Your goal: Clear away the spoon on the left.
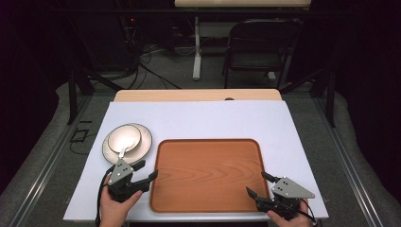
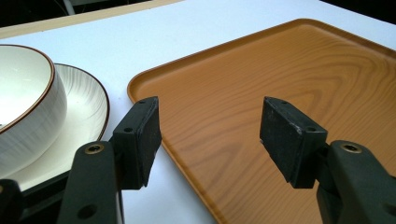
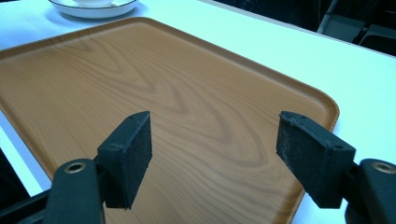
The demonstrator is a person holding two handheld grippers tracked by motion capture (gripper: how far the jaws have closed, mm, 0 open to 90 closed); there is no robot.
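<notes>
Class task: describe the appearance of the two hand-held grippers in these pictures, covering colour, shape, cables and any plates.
The left gripper and right gripper are matt black two-jaw tools. Each carries a grey three-cornered plate dotted with small holes on top. The fingers end in flat rectangular black pads, with brass-coloured rivets behind. A black cable trails from the left one.

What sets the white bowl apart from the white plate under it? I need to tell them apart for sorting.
The white bowl with a brown rim is deep with steep sides; the white plate with a brown rim is shallow and nearly flat. The bowl is narrower across than the plate. The bowl sits on the plate, while the plate rests on the white table cover. Both are round.
</notes>
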